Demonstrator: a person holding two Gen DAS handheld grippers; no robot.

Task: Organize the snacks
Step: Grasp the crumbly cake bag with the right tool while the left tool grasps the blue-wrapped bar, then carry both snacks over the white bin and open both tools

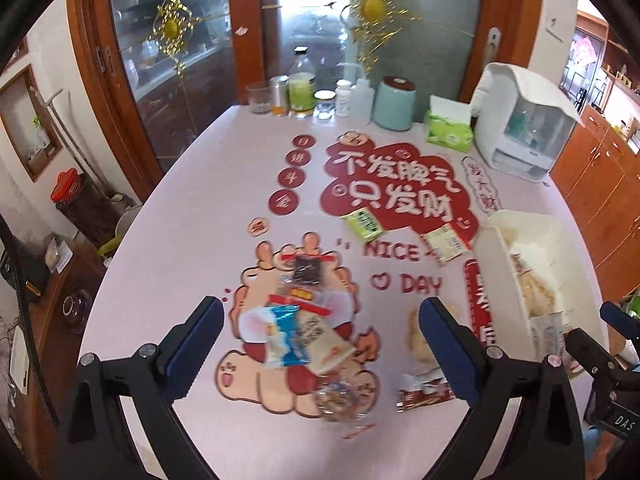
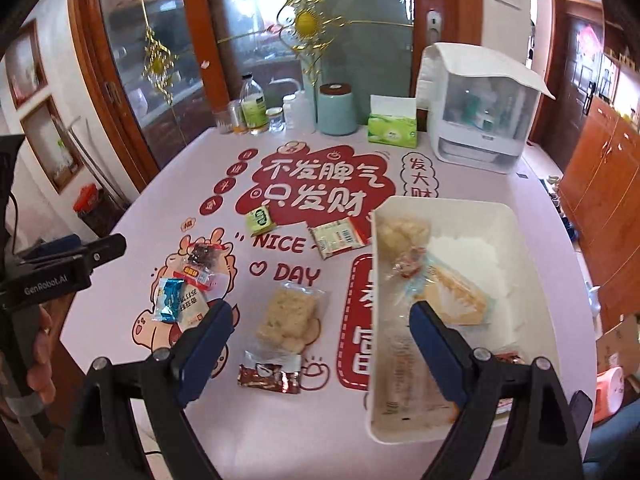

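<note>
Wrapped snacks lie on a pink printed table. In the left wrist view my left gripper [image 1: 324, 332] is open above a small pile: a blue packet [image 1: 286, 332], a beige packet [image 1: 324, 340], a dark snack [image 1: 306, 272] and a clear bag [image 1: 336, 396]. In the right wrist view my right gripper [image 2: 322, 320] is open and empty, hovering over a rice cracker pack [image 2: 292, 316] and a red-brown packet [image 2: 270, 376]. Its right finger overlaps the white bin [image 2: 440, 206], which holds several wrapped snacks. A green packet [image 2: 260, 220] and a beige-red packet [image 2: 340, 238] lie farther back.
Bottles, jars and a teal canister [image 2: 336, 110] line the table's far edge, beside a green tissue box [image 2: 392, 130] and a white dispenser [image 2: 476, 112]. Glass doors stand behind. A hand [image 2: 40, 360] holds the left gripper [image 2: 80, 256] at the table's left edge.
</note>
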